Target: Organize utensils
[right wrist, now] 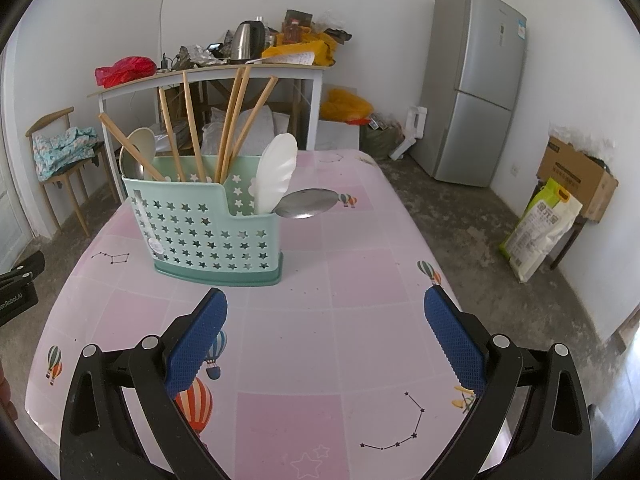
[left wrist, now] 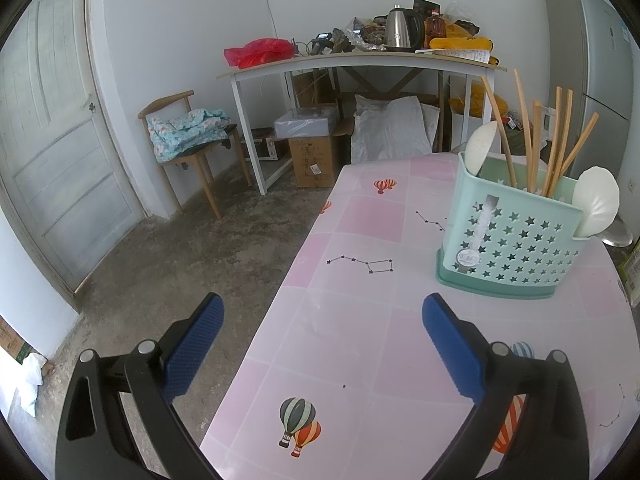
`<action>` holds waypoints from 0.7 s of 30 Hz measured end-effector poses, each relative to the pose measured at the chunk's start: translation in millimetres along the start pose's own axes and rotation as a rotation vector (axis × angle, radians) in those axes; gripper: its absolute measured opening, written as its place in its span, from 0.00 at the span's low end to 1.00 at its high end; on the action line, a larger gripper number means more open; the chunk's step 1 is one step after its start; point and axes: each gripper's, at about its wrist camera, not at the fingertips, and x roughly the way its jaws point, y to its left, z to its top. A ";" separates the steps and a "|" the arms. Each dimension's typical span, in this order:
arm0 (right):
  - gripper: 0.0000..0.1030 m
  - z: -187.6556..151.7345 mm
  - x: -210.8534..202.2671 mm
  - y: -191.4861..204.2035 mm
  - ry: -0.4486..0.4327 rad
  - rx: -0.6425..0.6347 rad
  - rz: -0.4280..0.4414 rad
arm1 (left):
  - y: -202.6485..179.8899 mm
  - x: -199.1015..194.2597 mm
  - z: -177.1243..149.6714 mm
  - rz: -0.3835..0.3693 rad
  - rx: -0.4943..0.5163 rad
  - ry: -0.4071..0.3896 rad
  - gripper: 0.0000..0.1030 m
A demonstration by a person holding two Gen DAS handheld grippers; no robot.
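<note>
perforated plastic holder [right wrist: 208,228], wooden chopsticks [right wrist: 230,120], glossy tablecloth [right wrist: 360,272]

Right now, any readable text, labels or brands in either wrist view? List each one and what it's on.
"enRobot.AI", cut off at the frame edge, on the black device at the left of the right wrist view.
Sticker on the utensil holder: too blurred to read.
Print on the white-green bag: too blurred.
Labels on the cardboard box and fridge: too small.
</note>
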 end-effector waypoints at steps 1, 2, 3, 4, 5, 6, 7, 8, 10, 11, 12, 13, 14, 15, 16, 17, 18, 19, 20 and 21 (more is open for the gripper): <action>0.92 -0.1 -0.2 0.7 -0.001 -0.001 0.000 | 0.0 0.0 0.0 -0.001 0.000 0.000 0.95; 0.92 0.2 -0.1 0.0 -0.001 -0.002 -0.001 | -0.4 -0.1 -0.6 0.000 0.000 0.000 0.95; 0.92 -0.1 -0.2 0.9 -0.001 -0.002 -0.001 | 0.2 0.0 0.1 0.000 0.000 0.001 0.95; 0.92 0.1 -0.5 1.2 -0.002 -0.003 0.000 | 0.0 -0.1 -0.1 0.000 -0.001 0.001 0.95; 0.92 0.5 -0.7 0.8 -0.003 -0.004 0.000 | -0.1 -0.2 -0.4 -0.001 -0.001 0.001 0.95; 0.92 0.9 -0.7 0.4 -0.003 -0.005 0.000 | -0.3 -0.4 -0.7 0.000 -0.001 0.001 0.95; 0.92 1.1 -0.6 0.8 -0.003 -0.005 0.001 | 0.2 0.0 0.0 0.000 -0.001 0.001 0.95; 0.92 1.1 -0.6 0.8 -0.002 -0.005 0.001 | 0.6 0.1 0.4 -0.001 0.000 0.002 0.95; 0.92 1.0 -0.6 1.2 -0.003 -0.006 -0.001 | 0.0 -0.5 -0.5 -0.001 -0.001 0.000 0.95; 0.92 1.1 -0.6 1.0 -0.002 -0.006 0.000 | 0.2 -0.4 -0.1 -0.001 0.000 0.000 0.95; 0.92 1.8 -0.5 1.1 -0.002 -0.006 0.001 | 1.0 0.0 0.6 -0.002 0.000 0.001 0.95; 0.92 1.7 -0.4 1.2 -0.003 -0.006 0.000 | 0.8 0.0 -0.2 -0.003 -0.001 0.002 0.95; 0.92 1.9 -0.3 1.0 -0.003 -0.007 0.000 | 0.5 -0.1 -0.8 -0.003 -0.001 0.001 0.95; 0.92 2.0 -0.2 0.6 -0.002 -0.007 0.000 | 1.0 0.1 0.0 -0.002 -0.001 0.001 0.95; 0.92 1.7 -0.3 1.3 -0.002 -0.007 0.000 | 1.0 0.1 -0.1 -0.003 -0.001 0.002 0.95; 0.92 1.8 -0.3 1.2 -0.002 -0.006 0.000 | 0.7 -0.2 -0.6 -0.003 -0.001 0.002 0.95; 0.92 2.0 -0.2 0.7 -0.002 -0.006 0.001 | 1.1 0.0 0.2 -0.002 -0.001 0.001 0.95; 0.92 1.7 -0.3 1.4 -0.002 -0.007 0.001 | 0.5 -0.2 -0.7 -0.002 -0.001 0.001 0.95; 0.92 1.8 -0.2 1.2 -0.003 -0.008 0.000 | 0.8 0.0 -0.5 -0.003 -0.001 0.003 0.95; 0.92 1.8 -0.2 1.0 -0.003 -0.008 0.000 | 1.3 0.0 0.3 -0.003 -0.001 0.003 0.95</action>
